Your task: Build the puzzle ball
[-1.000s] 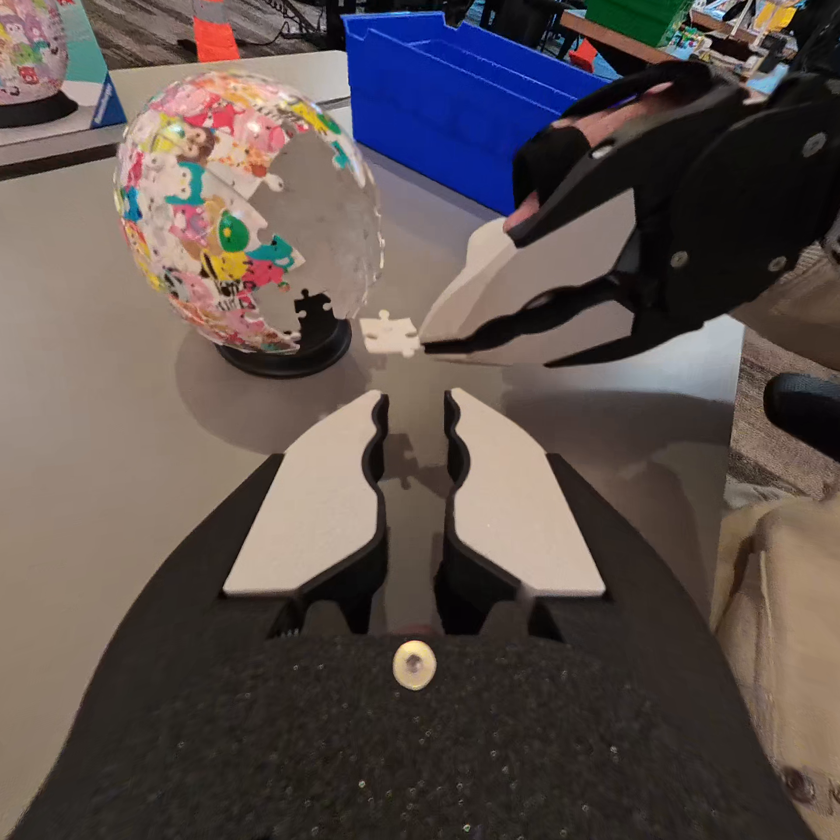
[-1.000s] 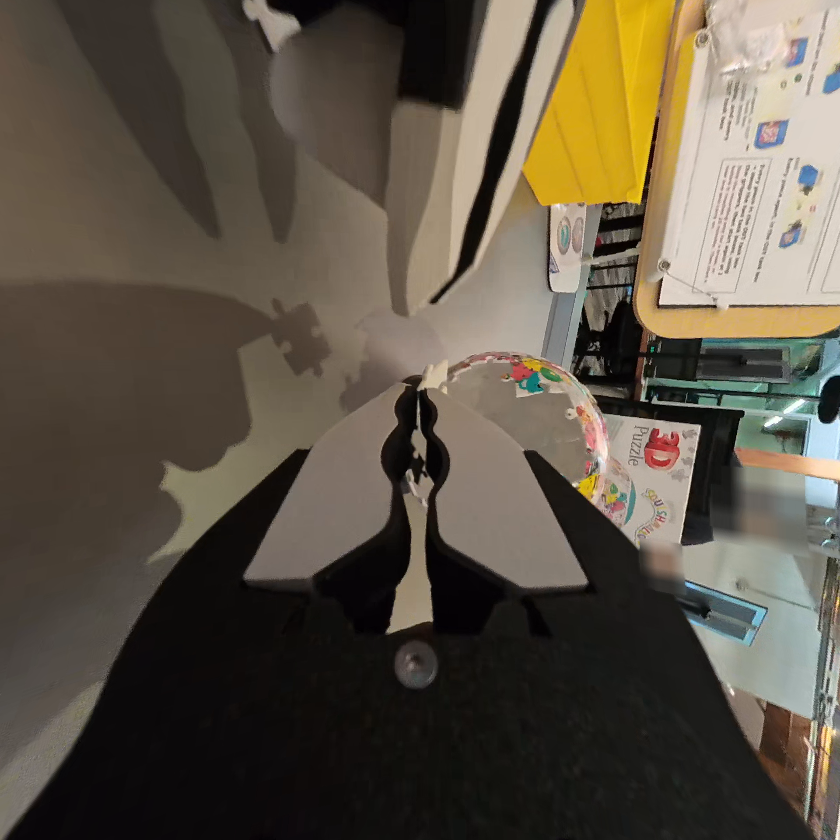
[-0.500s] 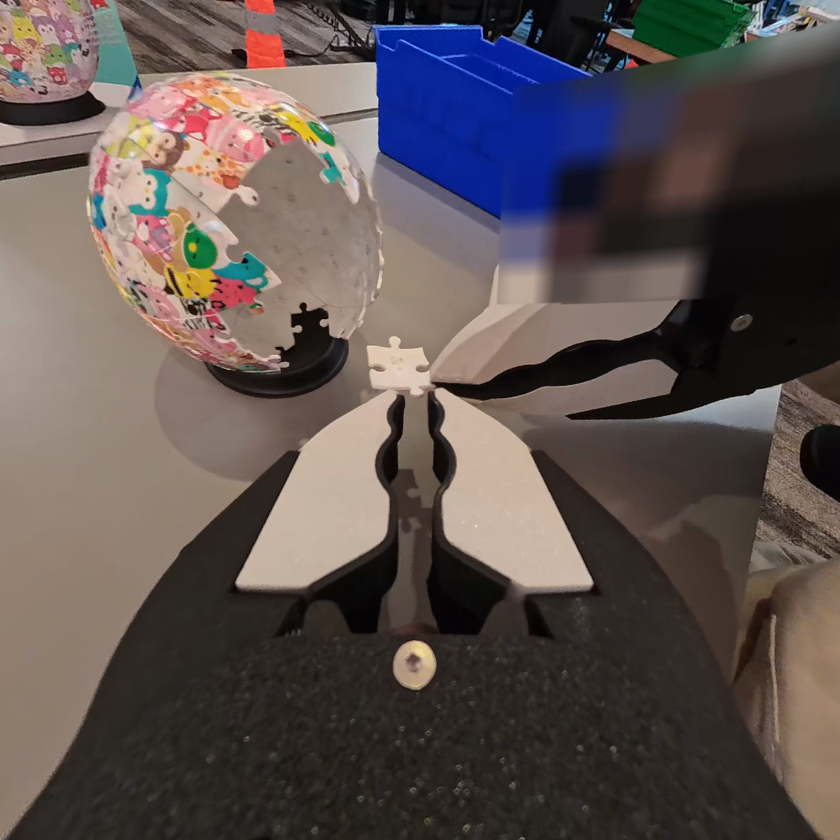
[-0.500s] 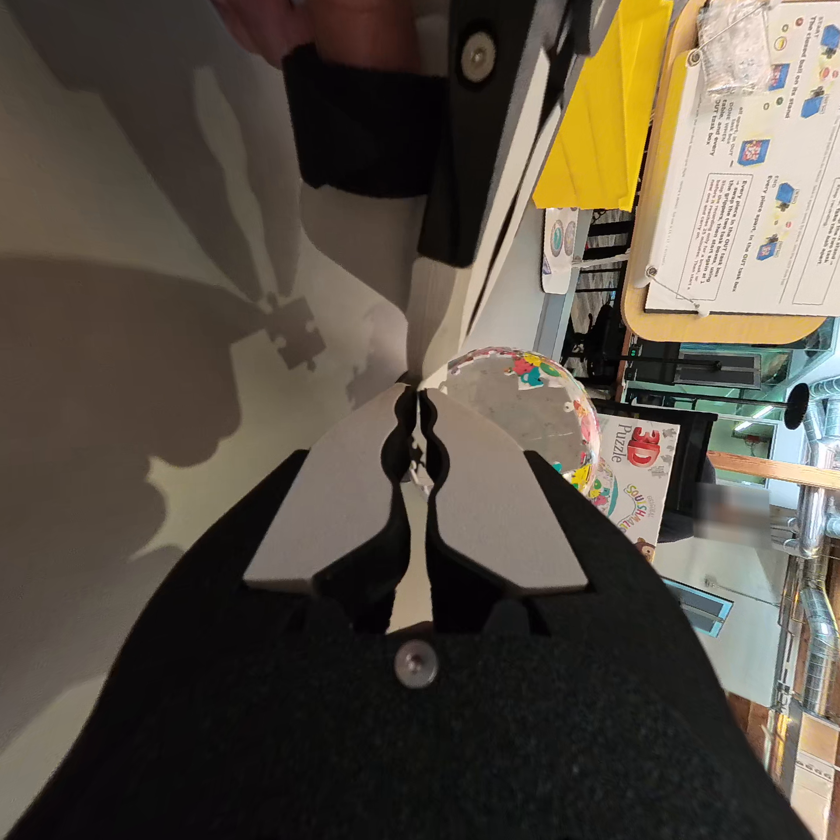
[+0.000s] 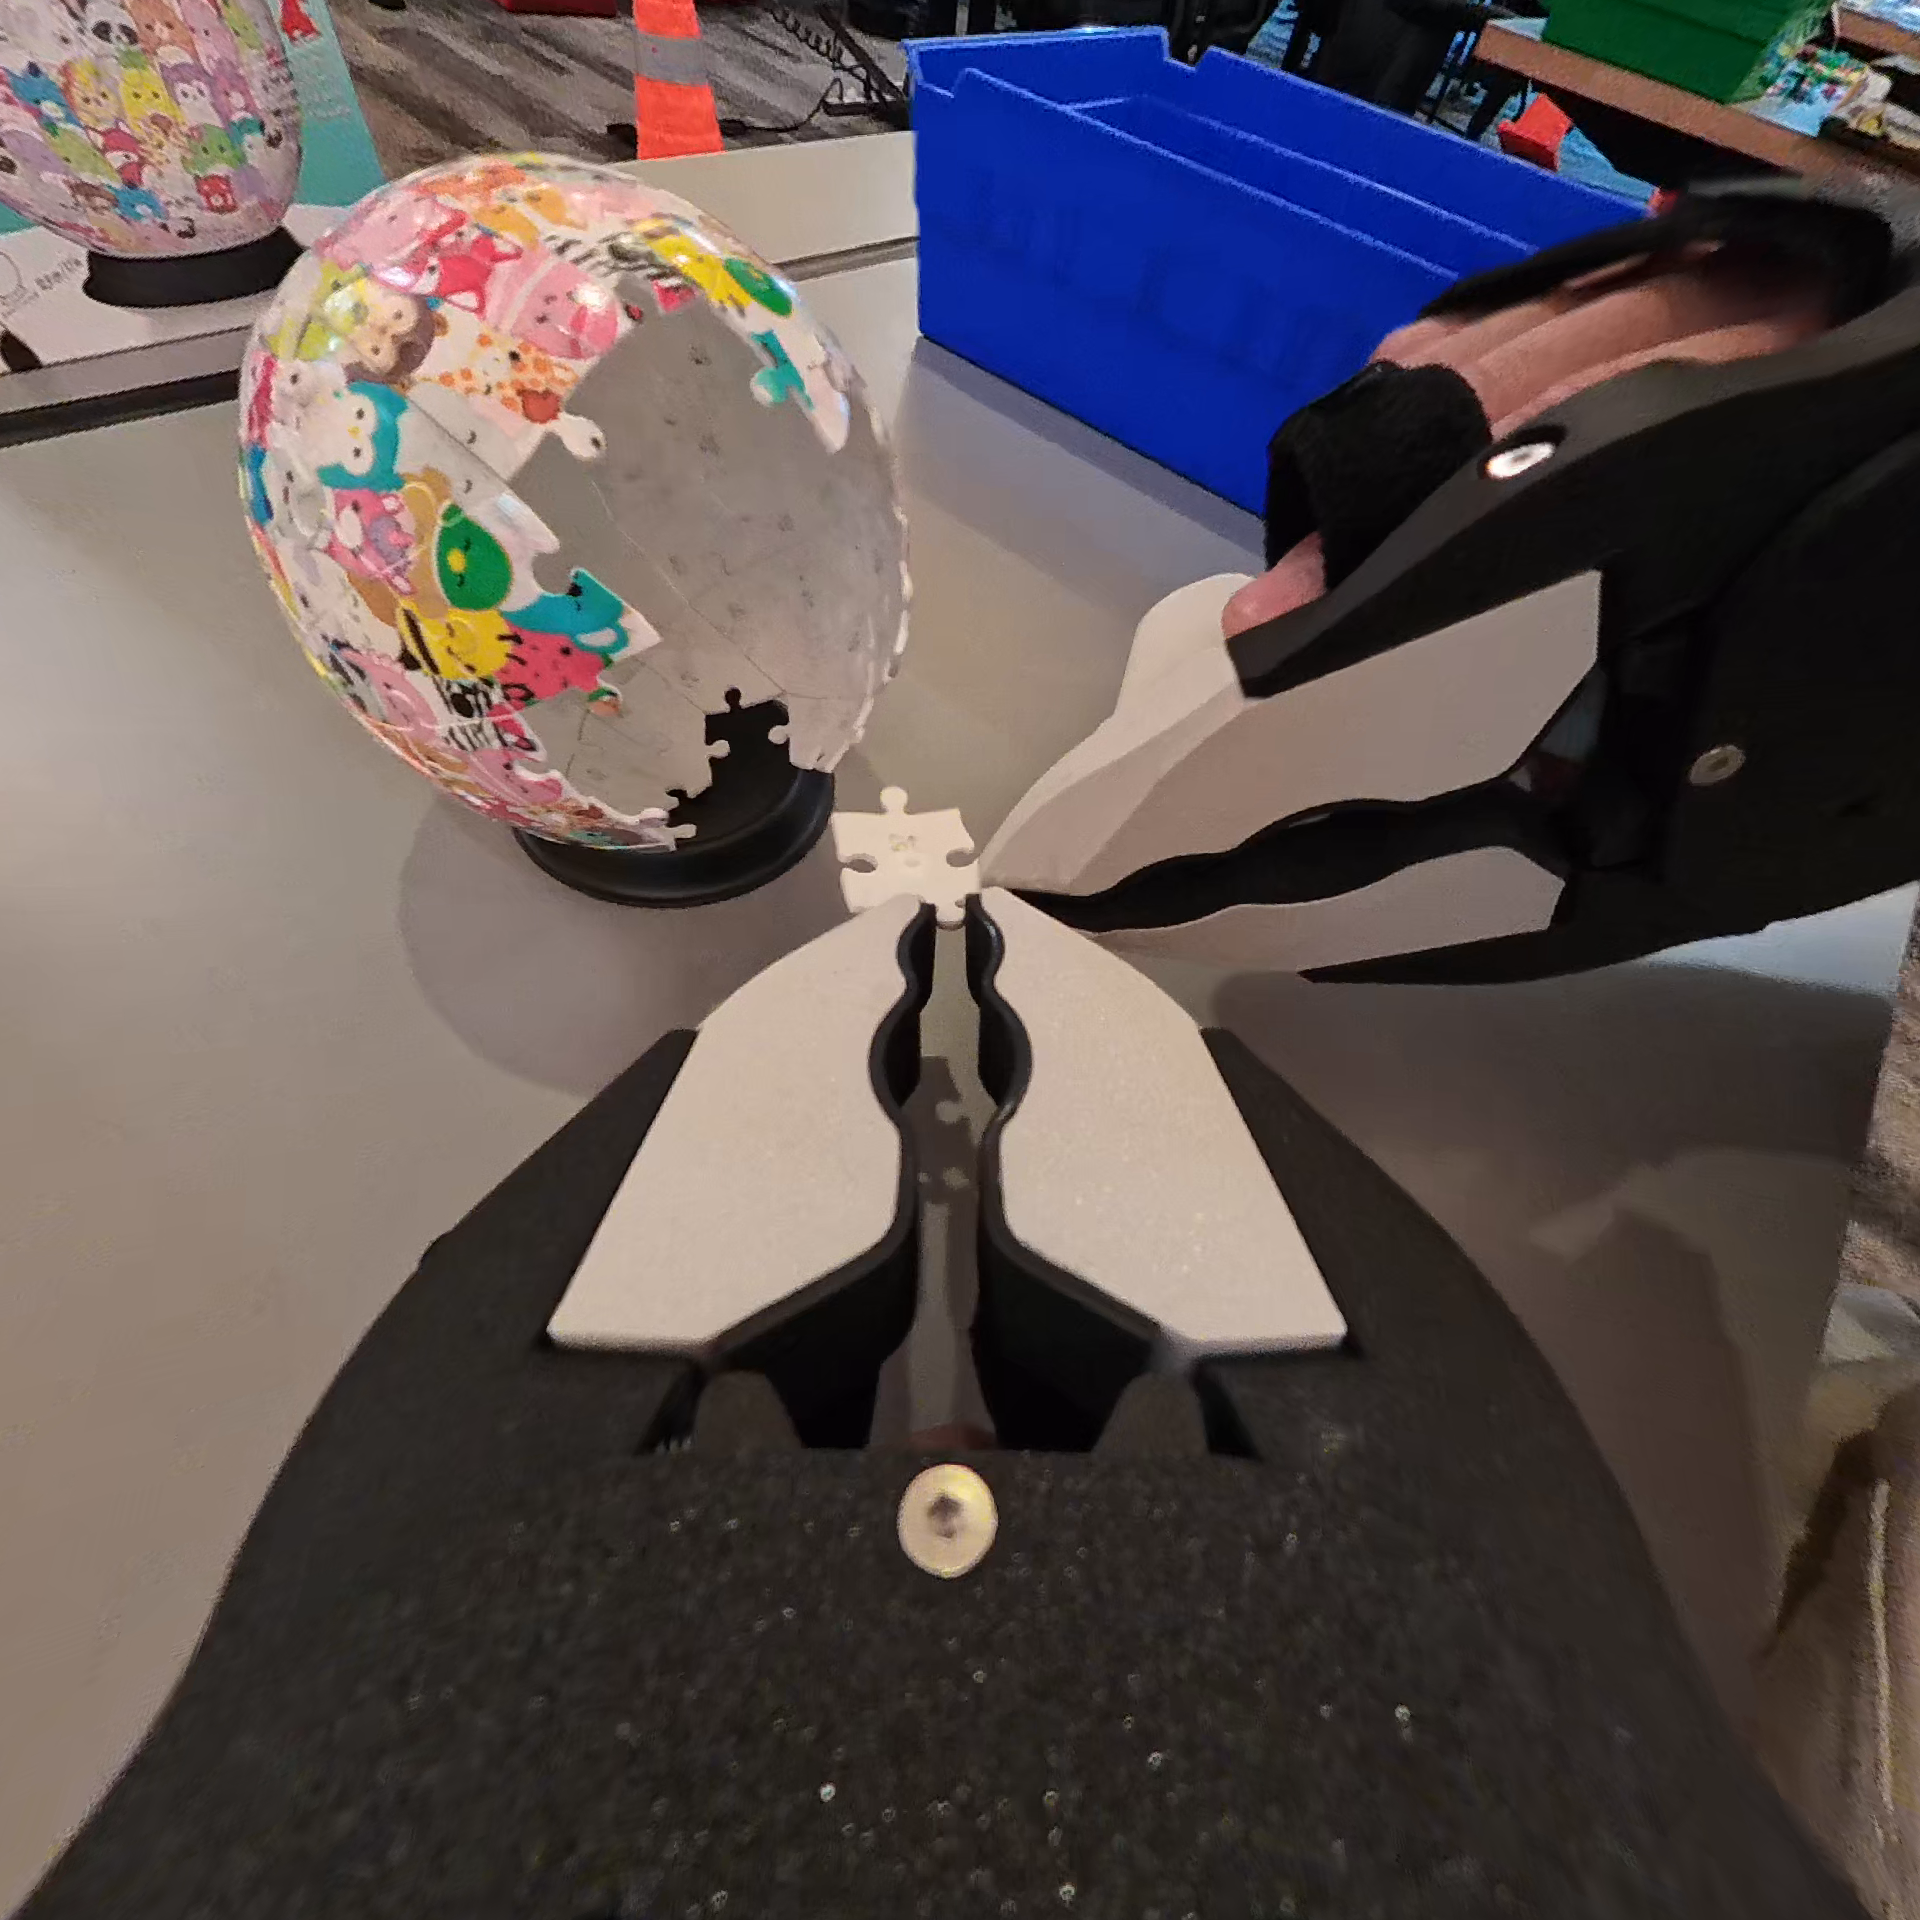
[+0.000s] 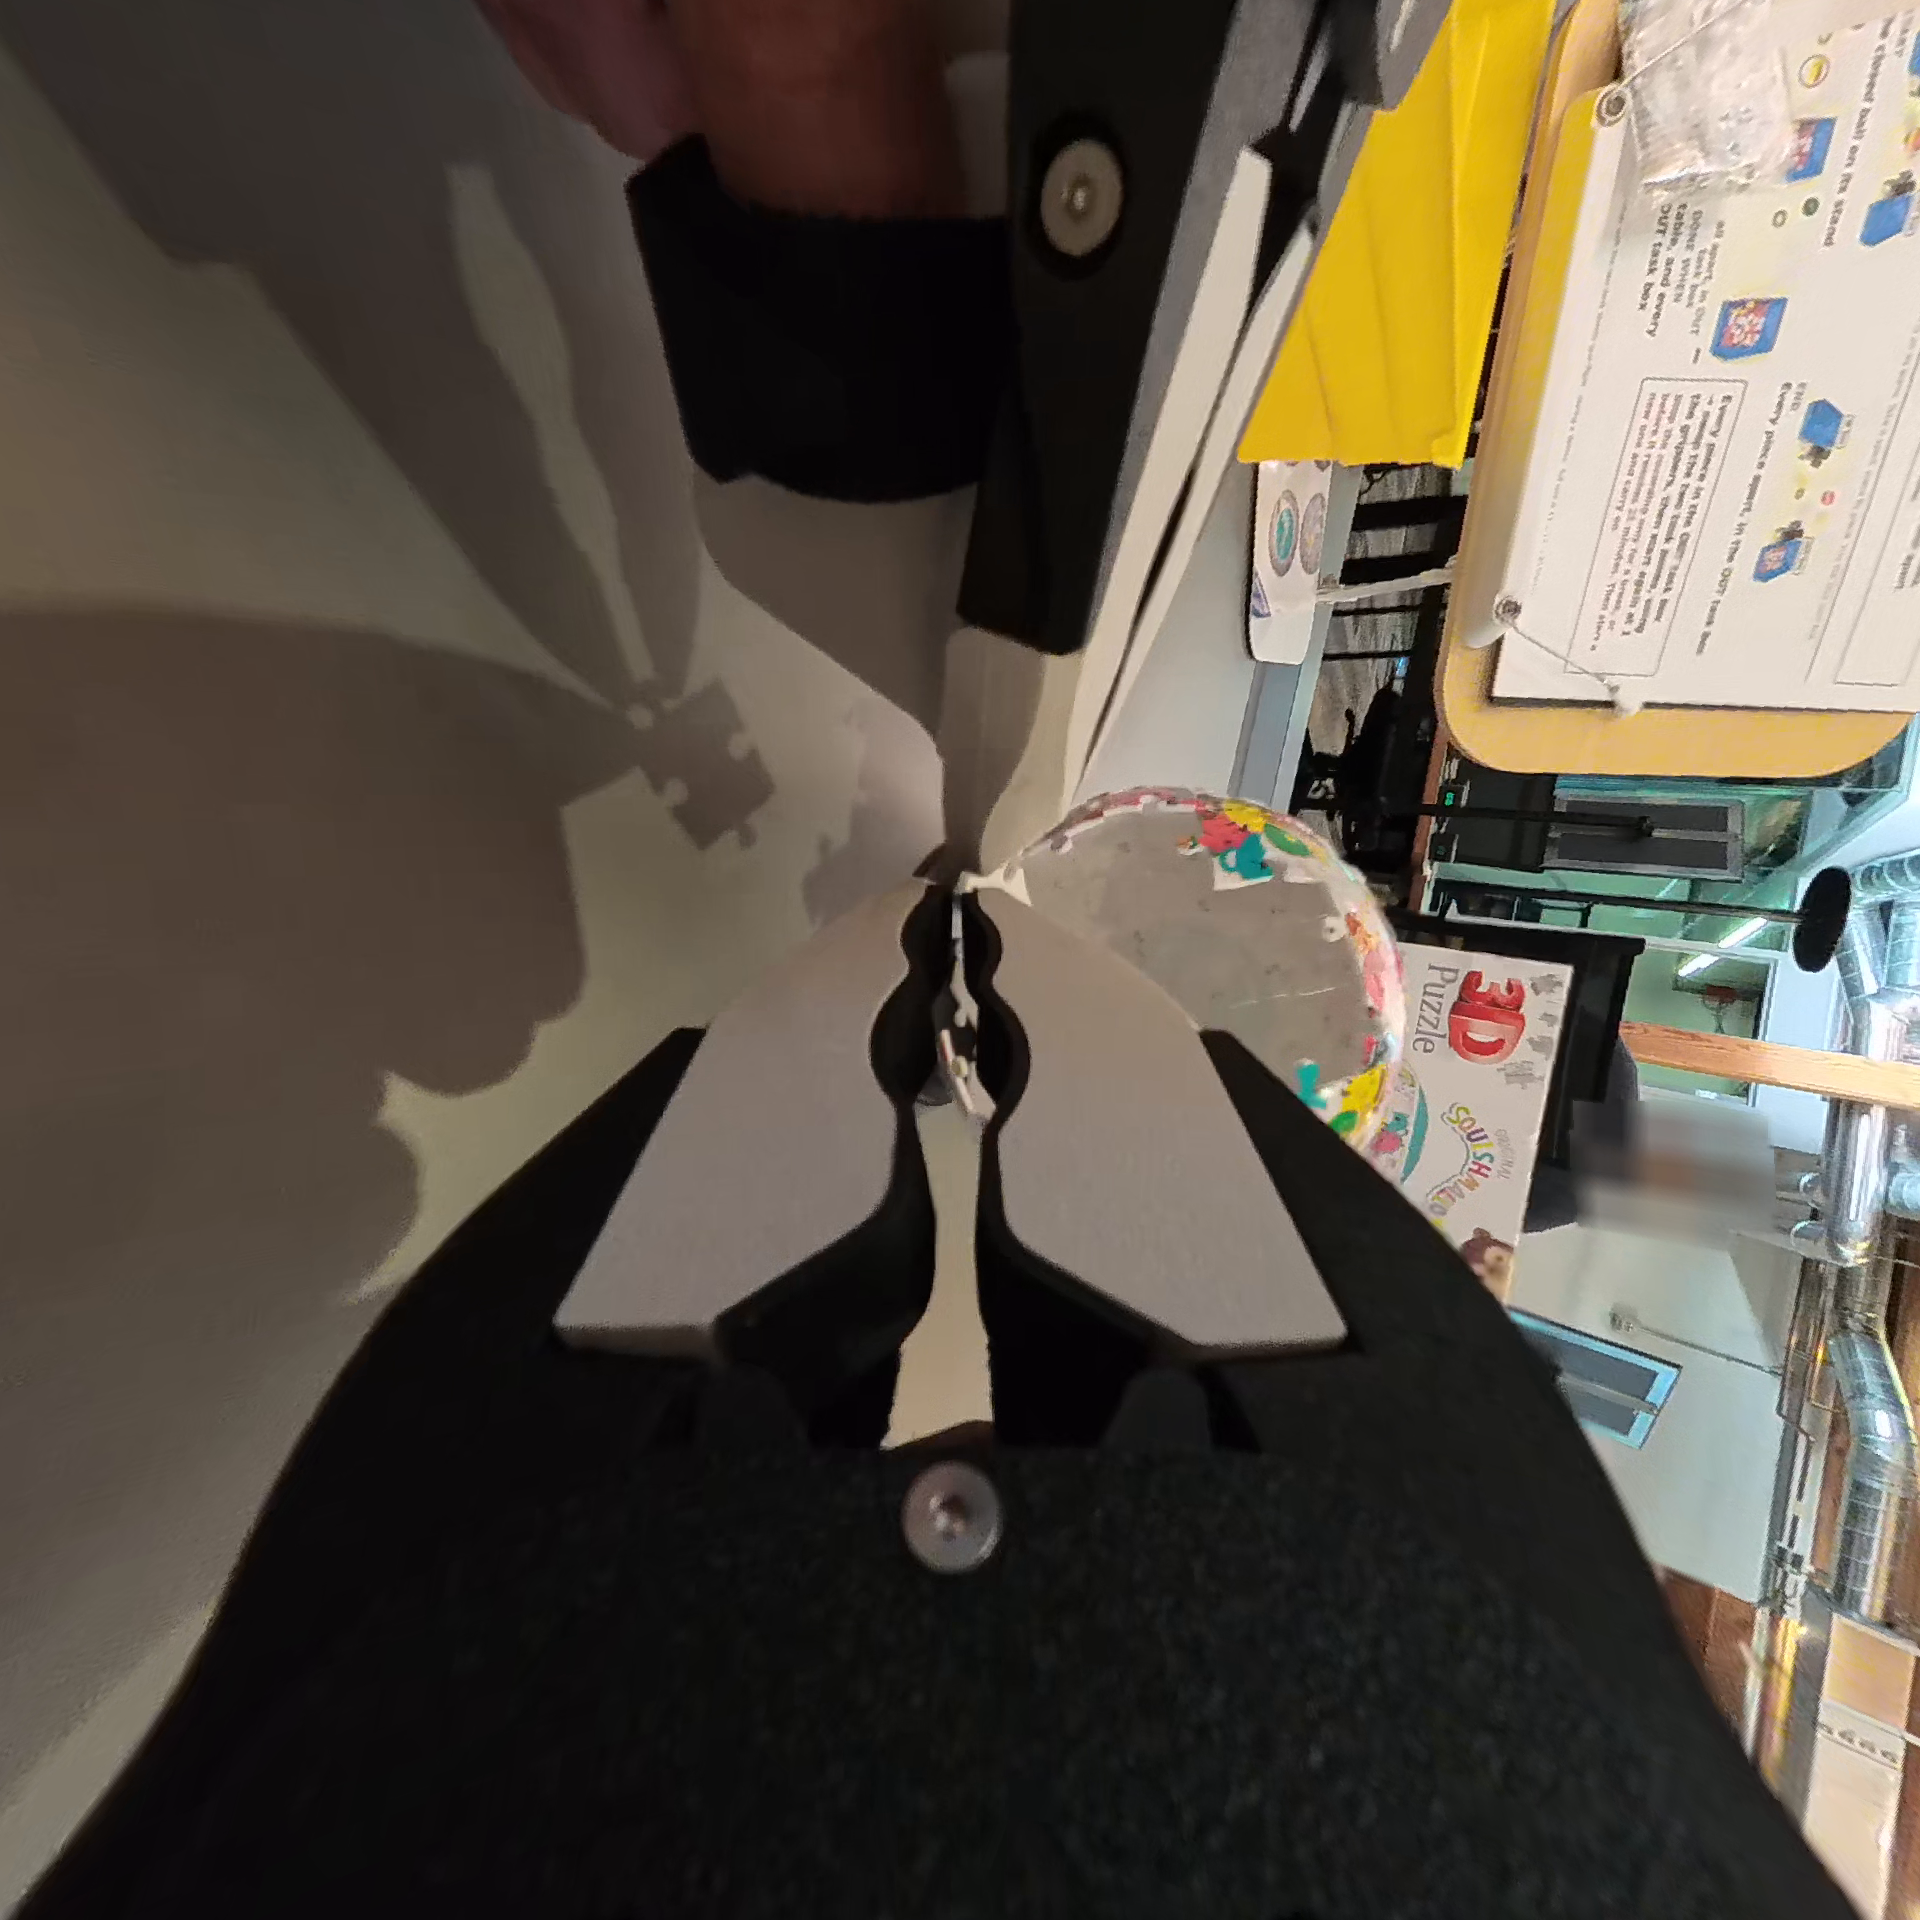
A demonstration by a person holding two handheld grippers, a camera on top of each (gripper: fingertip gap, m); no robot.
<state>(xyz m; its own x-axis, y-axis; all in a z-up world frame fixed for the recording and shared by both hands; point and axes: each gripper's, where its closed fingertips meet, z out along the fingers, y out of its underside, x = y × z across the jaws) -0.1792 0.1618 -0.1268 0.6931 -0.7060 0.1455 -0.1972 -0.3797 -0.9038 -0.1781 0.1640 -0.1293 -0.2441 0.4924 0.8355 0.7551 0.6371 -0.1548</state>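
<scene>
The white puzzle piece (image 5: 906,854) was now pinched by both hand-held grippers: the left hand-held gripper (image 5: 948,914), which had been open a second before, was closed on its tab, and the right hand-held gripper (image 5: 992,878) gripped its side. The half-built puzzle ball (image 5: 561,499) stood just beside, on the tabletop (image 5: 208,987), with a blue bin (image 5: 1195,239) behind.

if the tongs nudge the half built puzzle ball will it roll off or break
The puzzle ball sits on a small black stand, so a nudge would probably tip it off rather than slide it. It looks hollow and thin-shelled, likely light. The open gap leaves jagged unsupported edges, so those pieces may pop loose.
</scene>
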